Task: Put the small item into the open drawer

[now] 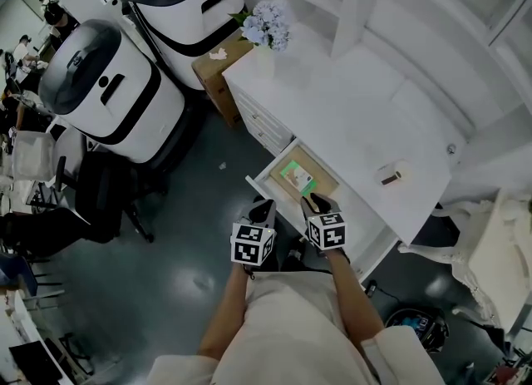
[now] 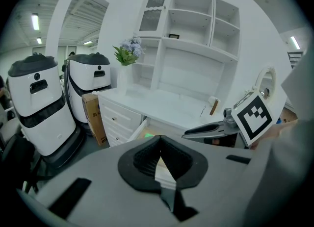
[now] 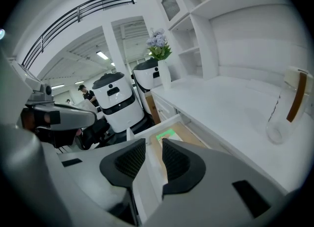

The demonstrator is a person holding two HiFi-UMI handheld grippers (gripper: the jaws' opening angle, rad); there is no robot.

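Observation:
The white desk's drawer (image 1: 259,177) is pulled out, and a flat small item with a green patch (image 1: 297,177) lies on its wooden bottom. The right gripper view looks down on the same item (image 3: 166,134). My right gripper (image 1: 314,203) is at the drawer's front panel (image 3: 140,182); its jaws (image 3: 148,155) stand narrow, with the panel's top edge between the pads. My left gripper (image 1: 264,204) hovers just left of it, outside the drawer, and its jaws (image 2: 160,145) are shut and empty.
A small white cylinder with a brown cap (image 1: 391,175) lies on the desk top (image 1: 349,117). A vase of pale flowers (image 1: 268,30) stands at the desk's far corner, a cardboard box (image 1: 218,71) beside it. Two large white machines (image 1: 108,84) stand at left.

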